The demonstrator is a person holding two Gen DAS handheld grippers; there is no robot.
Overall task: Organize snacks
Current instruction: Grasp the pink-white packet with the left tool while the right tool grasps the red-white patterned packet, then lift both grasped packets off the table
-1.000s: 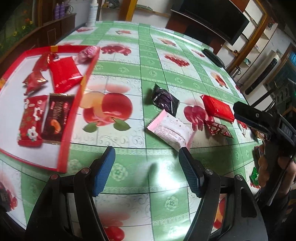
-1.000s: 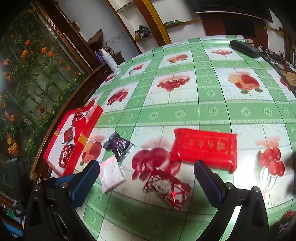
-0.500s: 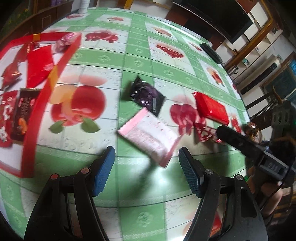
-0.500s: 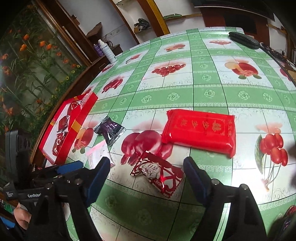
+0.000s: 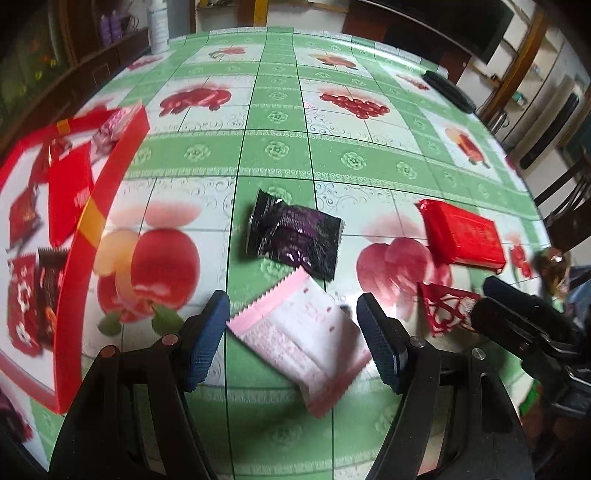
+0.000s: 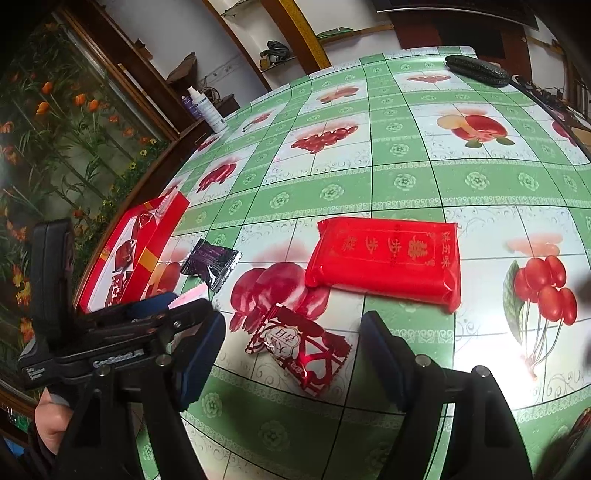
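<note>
We see a table under a green fruit-print cloth (image 6: 402, 181). Far ahead of the right gripper stand wooden shelves (image 6: 295, 33) on a white wall; off to its left, a flowered panel (image 6: 55, 122).

Left gripper (image 5: 293, 338) low center of its frame, jaws wide apart. Right gripper (image 6: 293, 356) likewise, jaws spread.

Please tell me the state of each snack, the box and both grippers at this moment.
left gripper: open, around pink packet
pink packet: flat on table
black packet: flat, outside box
large red pack: flat, untouched
small red packet: between open fingers
right gripper: open
red box: open, partly filled
</note>
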